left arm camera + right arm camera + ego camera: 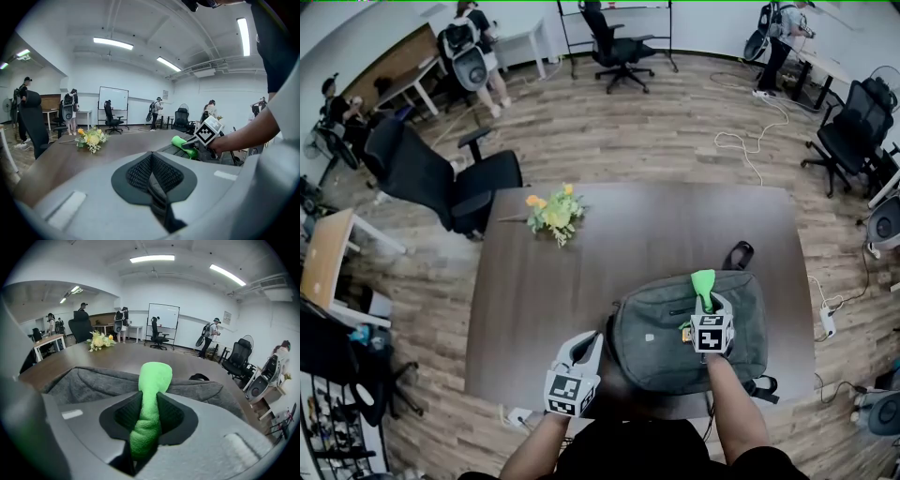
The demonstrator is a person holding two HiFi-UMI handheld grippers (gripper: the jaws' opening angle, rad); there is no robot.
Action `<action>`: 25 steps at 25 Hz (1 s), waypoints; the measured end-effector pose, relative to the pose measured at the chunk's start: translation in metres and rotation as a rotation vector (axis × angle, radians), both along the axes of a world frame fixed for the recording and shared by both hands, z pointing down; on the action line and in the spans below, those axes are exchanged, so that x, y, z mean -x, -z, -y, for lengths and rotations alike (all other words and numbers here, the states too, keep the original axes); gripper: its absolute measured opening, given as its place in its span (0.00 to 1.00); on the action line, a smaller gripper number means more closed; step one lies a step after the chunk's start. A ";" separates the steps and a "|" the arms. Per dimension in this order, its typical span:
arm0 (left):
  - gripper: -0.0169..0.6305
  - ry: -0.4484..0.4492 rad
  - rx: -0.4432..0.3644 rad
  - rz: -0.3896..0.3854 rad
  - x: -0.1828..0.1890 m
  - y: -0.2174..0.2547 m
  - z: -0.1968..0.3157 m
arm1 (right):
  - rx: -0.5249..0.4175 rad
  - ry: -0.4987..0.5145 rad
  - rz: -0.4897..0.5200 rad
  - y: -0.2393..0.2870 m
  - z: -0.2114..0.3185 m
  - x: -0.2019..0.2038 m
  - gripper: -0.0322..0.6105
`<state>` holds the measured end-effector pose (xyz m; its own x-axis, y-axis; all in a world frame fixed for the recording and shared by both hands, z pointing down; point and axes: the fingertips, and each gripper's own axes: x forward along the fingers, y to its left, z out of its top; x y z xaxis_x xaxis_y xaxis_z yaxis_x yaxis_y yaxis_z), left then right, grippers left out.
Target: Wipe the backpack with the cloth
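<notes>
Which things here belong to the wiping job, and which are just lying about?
Job: green cloth, clamped in the right gripper; grey backpack on the table.
Lying about: yellow flower bunch farther up the table; office chair beside it. The left gripper is shut and holds nothing.

We see the cloth (151,380) as fuzzy green microfibre, the backpack (661,342) as matt grey woven fabric, the table (656,225) as dark smooth wood with a faint sheen, the right gripper (150,401) as matt grey plastic with textured black pads (125,414).
</notes>
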<state>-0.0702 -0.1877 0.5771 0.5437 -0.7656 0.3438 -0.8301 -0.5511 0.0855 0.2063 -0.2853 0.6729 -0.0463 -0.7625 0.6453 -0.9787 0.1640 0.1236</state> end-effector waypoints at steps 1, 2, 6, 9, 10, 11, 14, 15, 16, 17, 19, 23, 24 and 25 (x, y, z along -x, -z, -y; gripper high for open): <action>0.06 -0.001 0.000 -0.001 -0.001 0.000 0.000 | 0.004 -0.009 -0.011 0.002 0.000 -0.006 0.19; 0.06 -0.002 0.001 0.000 -0.002 0.000 -0.001 | 0.009 -0.020 -0.022 0.003 0.000 -0.012 0.19; 0.06 -0.008 0.005 0.000 -0.003 -0.004 -0.001 | 0.023 -0.058 -0.080 0.006 0.001 -0.036 0.19; 0.06 -0.011 0.006 -0.004 -0.006 -0.004 -0.003 | 0.041 -0.070 -0.144 0.008 -0.001 -0.055 0.19; 0.06 -0.011 0.003 -0.005 -0.006 -0.002 -0.002 | 0.045 -0.075 -0.162 0.010 -0.002 -0.061 0.19; 0.06 -0.008 0.000 -0.006 -0.007 0.001 -0.001 | 0.048 -0.082 -0.177 0.012 -0.002 -0.067 0.19; 0.06 -0.002 -0.007 -0.008 -0.010 0.006 0.001 | 0.053 -0.118 -0.203 0.016 -0.004 -0.086 0.19; 0.06 -0.007 -0.005 -0.009 -0.010 0.003 0.000 | 0.055 -0.130 -0.208 0.018 -0.005 -0.092 0.19; 0.06 -0.015 -0.002 -0.011 -0.012 -0.001 -0.002 | 0.055 -0.140 -0.214 0.019 -0.005 -0.096 0.19; 0.06 -0.021 0.000 -0.012 -0.013 -0.004 -0.003 | 0.054 -0.148 -0.218 0.022 -0.006 -0.101 0.19; 0.06 -0.026 0.001 -0.013 -0.015 -0.005 -0.004 | 0.047 -0.161 -0.226 0.027 -0.006 -0.108 0.19; 0.06 -0.022 -0.003 -0.011 -0.017 0.000 -0.004 | 0.032 -0.183 -0.241 0.035 -0.007 -0.120 0.19; 0.06 -0.025 -0.002 -0.011 -0.018 -0.002 -0.004 | 0.027 -0.187 -0.244 0.037 -0.007 -0.123 0.19; 0.06 -0.027 -0.002 -0.012 -0.018 -0.002 -0.005 | 0.021 -0.190 -0.246 0.040 -0.008 -0.124 0.19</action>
